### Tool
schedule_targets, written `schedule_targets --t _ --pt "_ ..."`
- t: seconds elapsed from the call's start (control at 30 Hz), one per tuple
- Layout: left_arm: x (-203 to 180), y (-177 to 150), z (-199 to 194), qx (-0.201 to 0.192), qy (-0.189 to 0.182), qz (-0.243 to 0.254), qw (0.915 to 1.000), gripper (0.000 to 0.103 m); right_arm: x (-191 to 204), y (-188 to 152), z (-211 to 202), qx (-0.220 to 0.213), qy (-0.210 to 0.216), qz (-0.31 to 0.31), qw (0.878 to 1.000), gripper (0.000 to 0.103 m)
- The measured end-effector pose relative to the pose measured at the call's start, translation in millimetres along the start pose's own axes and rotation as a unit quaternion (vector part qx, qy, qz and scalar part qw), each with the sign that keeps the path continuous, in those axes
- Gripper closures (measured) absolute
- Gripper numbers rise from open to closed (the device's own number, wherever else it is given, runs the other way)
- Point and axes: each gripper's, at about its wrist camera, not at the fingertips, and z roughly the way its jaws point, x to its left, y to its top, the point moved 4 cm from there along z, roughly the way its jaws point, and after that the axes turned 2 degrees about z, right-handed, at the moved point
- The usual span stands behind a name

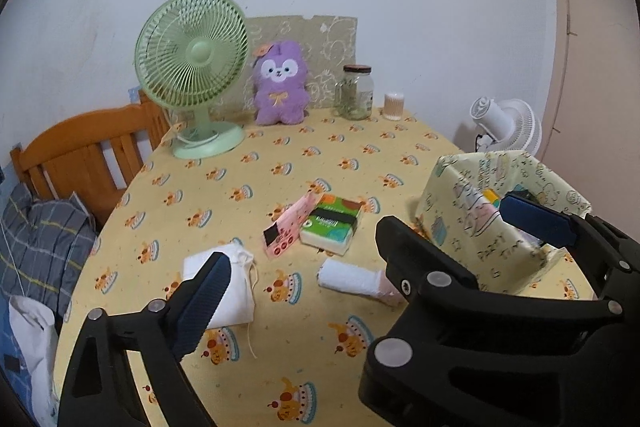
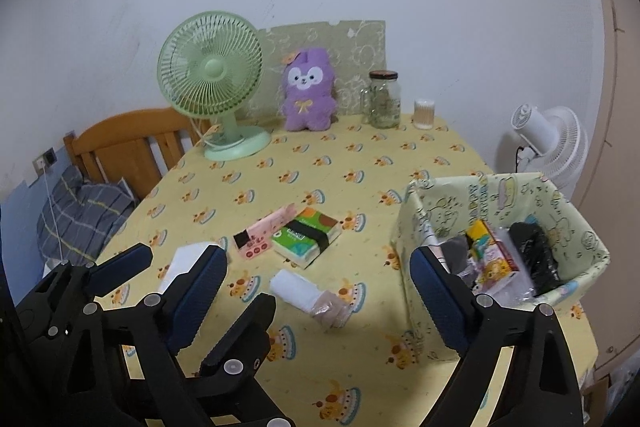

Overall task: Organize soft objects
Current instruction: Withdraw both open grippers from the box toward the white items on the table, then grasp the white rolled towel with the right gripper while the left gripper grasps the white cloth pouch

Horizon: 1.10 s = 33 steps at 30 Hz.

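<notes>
A rolled white towel (image 1: 352, 279) (image 2: 298, 291) lies near the table's front middle. A white drawstring pouch (image 1: 230, 287) (image 2: 182, 267) lies to its left. A green tissue pack (image 1: 332, 225) (image 2: 308, 237) and a pink packet (image 1: 286, 227) (image 2: 262, 233) lie behind them. A patterned paper-lined box (image 1: 492, 227) (image 2: 432, 211) at the right holds several soft items. A purple plush (image 1: 280, 87) (image 2: 308, 91) sits at the back. My left gripper (image 1: 304, 283) is open and empty above the towel and pouch. My right gripper (image 2: 320, 287) is open and empty over the towel; the other gripper crosses the left wrist view at right.
A green desk fan (image 1: 192, 67) (image 2: 214, 79) stands back left, with a glass jar (image 1: 356, 93) (image 2: 384, 99) and a cotton-swab tub (image 1: 394, 105) (image 2: 424, 113) at the back. A wooden chair (image 1: 84, 155) is left of the table, a white fan (image 2: 548, 143) to the right.
</notes>
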Motion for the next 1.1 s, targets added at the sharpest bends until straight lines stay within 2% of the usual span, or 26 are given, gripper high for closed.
schedule_targets --t 0.13,0.5,0.83,0.93,1.1 --pt "6 -7 9 0.010 0.007 -0.002 0.9999 0.011 5 -5 16 0.013 0.009 -0.007 1.000 0.010" --pt "19 -28 48 0.073 0.021 -0.020 0.9969 0.022 12 -21 60 0.062 0.021 -0.026 0.998 0.017" --pt "14 -43 72 0.117 0.000 -0.025 0.9929 0.039 9 -37 94 0.109 0.024 -0.031 0.993 0.031" --pt "13 -48 78 0.130 -0.004 -0.026 0.9911 0.042 8 -43 103 0.126 0.031 -0.032 0.991 0.040" --pt "13 -53 84 0.144 0.002 -0.024 0.9893 0.045 8 -51 116 0.152 0.039 -0.031 0.987 0.048"
